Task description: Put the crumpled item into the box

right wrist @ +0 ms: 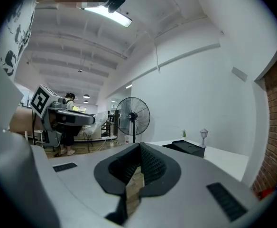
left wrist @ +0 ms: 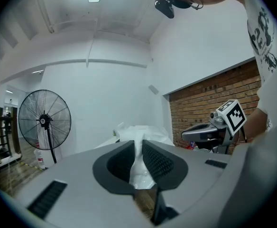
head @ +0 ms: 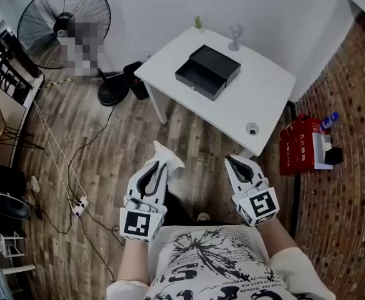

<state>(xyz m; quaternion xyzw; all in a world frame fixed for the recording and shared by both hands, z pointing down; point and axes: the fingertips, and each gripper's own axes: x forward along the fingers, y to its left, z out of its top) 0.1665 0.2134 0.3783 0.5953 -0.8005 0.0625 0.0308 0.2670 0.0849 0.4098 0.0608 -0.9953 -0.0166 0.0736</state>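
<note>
My left gripper (head: 160,161) is shut on a crumpled white item (head: 167,155), which sticks out past its tips; in the left gripper view the crumpled white item (left wrist: 139,146) is pinched between the jaws. The right gripper (head: 232,161) is shut with nothing in it, and in its own view the right gripper (right wrist: 139,148) shows its jaws meeting at the tips. Both hang over the wooden floor, short of the white table (head: 257,99). An open black box (head: 207,71) with its lid beside it lies on that table, and the black box (right wrist: 188,147) also appears ahead in the right gripper view.
A small lamp-like ornament (head: 235,36) and a tiny plant (head: 198,22) stand at the table's far edge, a small round cup (head: 252,129) near its front. A standing fan (head: 64,24) and cables (head: 64,161) are at the left. A red box (head: 299,144) sits by the brick wall.
</note>
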